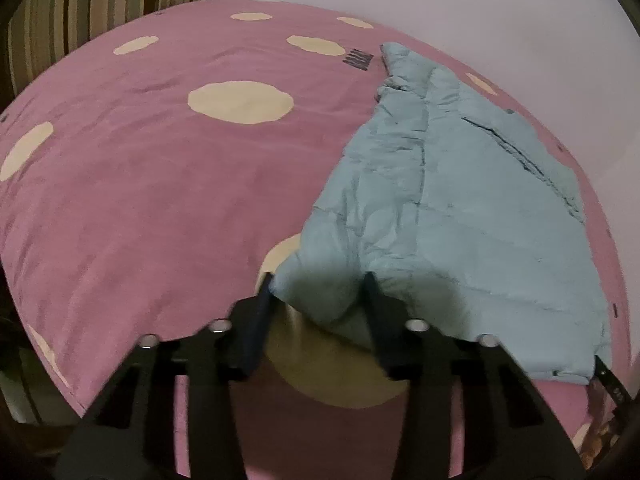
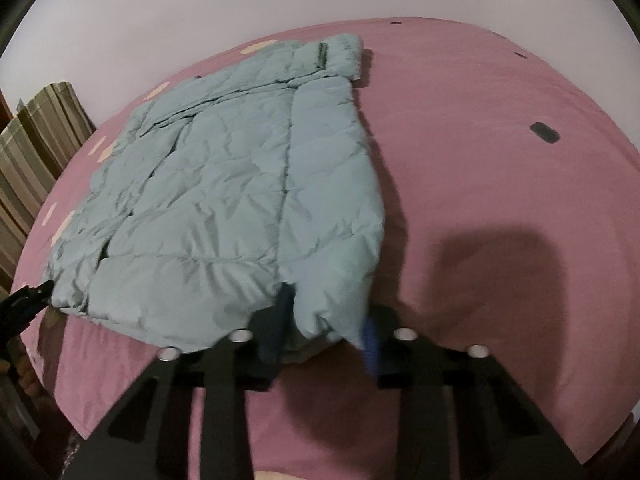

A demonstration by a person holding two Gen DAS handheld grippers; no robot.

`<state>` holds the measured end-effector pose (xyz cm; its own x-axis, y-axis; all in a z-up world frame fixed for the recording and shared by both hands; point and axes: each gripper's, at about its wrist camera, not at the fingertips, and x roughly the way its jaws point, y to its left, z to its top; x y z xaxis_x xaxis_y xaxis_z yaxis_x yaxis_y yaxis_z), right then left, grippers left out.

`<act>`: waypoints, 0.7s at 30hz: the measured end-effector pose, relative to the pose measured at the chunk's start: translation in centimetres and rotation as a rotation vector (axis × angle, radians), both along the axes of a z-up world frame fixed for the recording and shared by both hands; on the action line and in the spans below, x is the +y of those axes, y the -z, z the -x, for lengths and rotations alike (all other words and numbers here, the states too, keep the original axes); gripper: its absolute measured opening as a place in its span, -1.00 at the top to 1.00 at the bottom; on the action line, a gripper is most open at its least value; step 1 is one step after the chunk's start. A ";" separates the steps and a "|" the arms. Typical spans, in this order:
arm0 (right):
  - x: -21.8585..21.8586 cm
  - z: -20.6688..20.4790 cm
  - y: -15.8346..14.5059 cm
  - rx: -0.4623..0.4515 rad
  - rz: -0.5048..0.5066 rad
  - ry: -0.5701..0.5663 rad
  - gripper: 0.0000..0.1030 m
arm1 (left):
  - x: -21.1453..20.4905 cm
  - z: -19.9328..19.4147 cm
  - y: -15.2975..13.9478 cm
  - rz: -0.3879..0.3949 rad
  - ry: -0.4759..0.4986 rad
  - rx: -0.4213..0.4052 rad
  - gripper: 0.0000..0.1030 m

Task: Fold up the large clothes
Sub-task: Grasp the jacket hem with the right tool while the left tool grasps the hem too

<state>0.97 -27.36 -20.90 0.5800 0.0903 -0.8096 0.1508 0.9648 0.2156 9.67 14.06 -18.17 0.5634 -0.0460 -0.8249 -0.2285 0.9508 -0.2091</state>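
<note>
A light blue puffer jacket lies flat on a pink bedspread, its collar toward the far wall. In the left wrist view my left gripper grips the near left corner of the hem, with puffy fabric bunched between its dark fingers. In the right wrist view the jacket spreads to the left, and my right gripper is shut on the near right hem corner, which bulges between its pads. The left gripper shows at the jacket's far left corner.
The pink bedspread with cream dots extends wide to the left of the jacket; to the right it is plain with small dark marks. A striped curtain hangs at the back left. A pale wall stands behind the bed.
</note>
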 end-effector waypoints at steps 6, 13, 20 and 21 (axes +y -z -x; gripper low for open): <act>0.6 0.7 -1.1 -0.053 -0.028 -0.005 0.86 | -0.5 0.4 -0.9 0.065 0.036 -0.040 0.89; 0.3 1.2 -3.8 -0.138 -0.044 0.001 0.88 | -0.5 0.5 -4.8 0.075 0.012 -0.138 0.91; -0.8 -2.4 -7.0 -0.198 -0.076 0.011 0.88 | -1.8 -5.1 -9.1 0.071 0.033 -0.212 0.92; -1.2 -3.5 -7.6 -0.207 -0.088 0.016 0.88 | -2.3 -6.7 -9.8 0.051 0.039 -0.222 0.92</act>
<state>4.52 -28.59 -13.34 0.7347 0.1451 -0.6627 0.1094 0.9387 0.3268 16.38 11.78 -8.40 0.7281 -0.1095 -0.6767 -0.1348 0.9450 -0.2979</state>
